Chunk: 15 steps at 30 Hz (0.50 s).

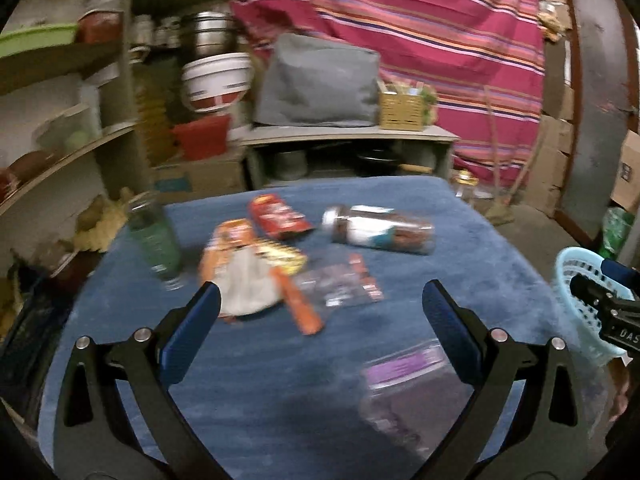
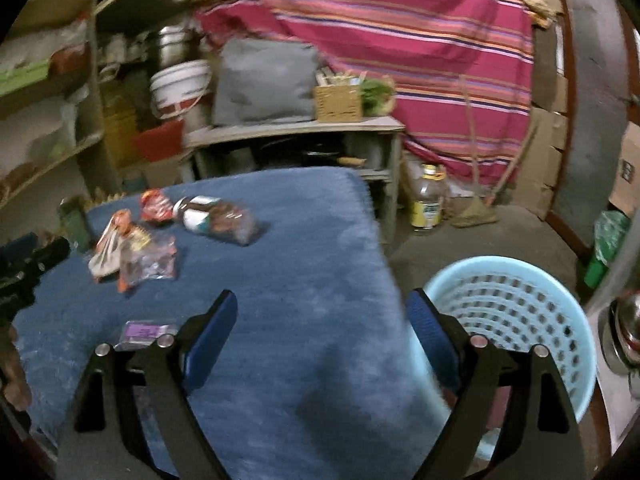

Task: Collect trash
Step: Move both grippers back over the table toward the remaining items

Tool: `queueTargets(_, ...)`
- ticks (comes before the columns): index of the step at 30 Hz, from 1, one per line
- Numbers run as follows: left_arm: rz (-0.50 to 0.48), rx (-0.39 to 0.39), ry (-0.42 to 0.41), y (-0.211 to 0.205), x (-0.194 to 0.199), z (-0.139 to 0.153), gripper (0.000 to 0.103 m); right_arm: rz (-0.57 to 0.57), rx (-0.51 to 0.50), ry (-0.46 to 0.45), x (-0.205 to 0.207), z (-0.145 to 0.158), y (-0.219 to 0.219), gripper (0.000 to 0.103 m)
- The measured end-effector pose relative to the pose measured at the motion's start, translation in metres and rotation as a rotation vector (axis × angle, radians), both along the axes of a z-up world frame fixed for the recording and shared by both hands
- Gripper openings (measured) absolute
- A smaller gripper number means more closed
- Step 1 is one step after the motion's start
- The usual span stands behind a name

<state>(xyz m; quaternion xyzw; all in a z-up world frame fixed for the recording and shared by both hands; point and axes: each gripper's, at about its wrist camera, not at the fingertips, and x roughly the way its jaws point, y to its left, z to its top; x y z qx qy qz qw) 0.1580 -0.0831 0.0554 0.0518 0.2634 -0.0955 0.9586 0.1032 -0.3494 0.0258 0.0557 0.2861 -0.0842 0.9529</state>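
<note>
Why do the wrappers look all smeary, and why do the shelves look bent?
Left wrist view: the wrappers and the lying bottle are streaked by motion blur, while the left tool stays sharp; the fisheye lens curves the shelves. Right wrist view: the same smear on the wrappers, dim indoor light, black corners, and the blue basket bulges near the edge.

right tongs point(image 2: 320, 316): wide apart, empty, over the blue tabletop point(image 2: 312, 240) near its right edge | basket point(image 2: 520, 304): light blue, perforated, on the floor just beside that edge | bottle point(image 2: 218, 218): lying near the far edge | wrappers point(image 2: 136, 252): heaped toward the left edge | purple packet point(image 2: 140, 332): near left front
</note>
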Motion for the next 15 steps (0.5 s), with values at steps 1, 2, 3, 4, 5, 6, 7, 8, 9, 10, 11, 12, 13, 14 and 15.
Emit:
queueTargets(1, 0.012, -0.002, 0.002, 0.007, 0.001, 0.0, 0.097, 0.018, -0.003, 0.005, 0.004, -0.002, 0.01, 0.085)
queueTargets(2, 0.031, -0.008, 0.008, 0.019, 0.004, -0.003, 0.097, 0.028, -0.007, 0.008, 0.008, -0.003, 0.018, 0.085)
queueTargets(3, 0.044, -0.012, 0.014, 0.028, 0.007, -0.005, 0.097, 0.038, -0.012, 0.011, 0.011, -0.004, 0.025, 0.085)
queueTargets(4, 0.056, -0.017, 0.019, 0.036, 0.009, -0.006, 0.097, 0.054, -0.023, 0.014, 0.016, -0.005, 0.035, 0.085)
queueTargets(5, 0.07, -0.022, 0.025, 0.046, 0.011, -0.009, 0.097, 0.06, -0.03, 0.017, 0.019, -0.006, 0.041, 0.085)
queueTargets(6, 0.082, -0.026, 0.031, 0.054, 0.015, -0.012, 0.097, 0.071, -0.04, 0.022, 0.024, -0.007, 0.049, 0.085)
queueTargets(7, 0.089, -0.028, 0.034, 0.059, 0.016, -0.013, 0.097, 0.077, -0.046, 0.025, 0.026, -0.007, 0.053, 0.085)
queueTargets(8, 0.1, -0.032, 0.04, 0.066, 0.02, -0.016, 0.097, 0.083, -0.051, 0.028, 0.029, -0.008, 0.058, 0.085)
queueTargets(9, 0.108, -0.035, 0.044, 0.07, 0.022, -0.018, 0.097, 0.09, -0.054, 0.031, 0.033, -0.009, 0.063, 0.085)
queueTargets(10, 0.115, -0.038, 0.047, 0.075, 0.025, -0.02, 0.097, 0.095, -0.055, 0.032, 0.037, -0.008, 0.066, 0.085)
queueTargets(11, 0.122, -0.043, 0.05, 0.08, 0.029, -0.022, 0.097, 0.1, -0.057, 0.033, 0.042, -0.008, 0.069, 0.085)
queueTargets(12, 0.128, -0.046, 0.05, 0.083, 0.032, -0.023, 0.097, 0.103, -0.058, 0.033, 0.045, -0.008, 0.071, 0.085)
queueTargets(13, 0.136, -0.048, 0.05, 0.088, 0.036, -0.024, 0.097, 0.109, -0.06, 0.032, 0.051, -0.008, 0.074, 0.085)
queueTargets(14, 0.144, -0.05, 0.05, 0.091, 0.041, -0.025, 0.097, 0.115, -0.061, 0.03, 0.055, -0.007, 0.077, 0.085)
queueTargets(15, 0.151, -0.052, 0.05, 0.093, 0.044, -0.025, 0.097, 0.118, -0.061, 0.028, 0.058, -0.006, 0.079, 0.085)
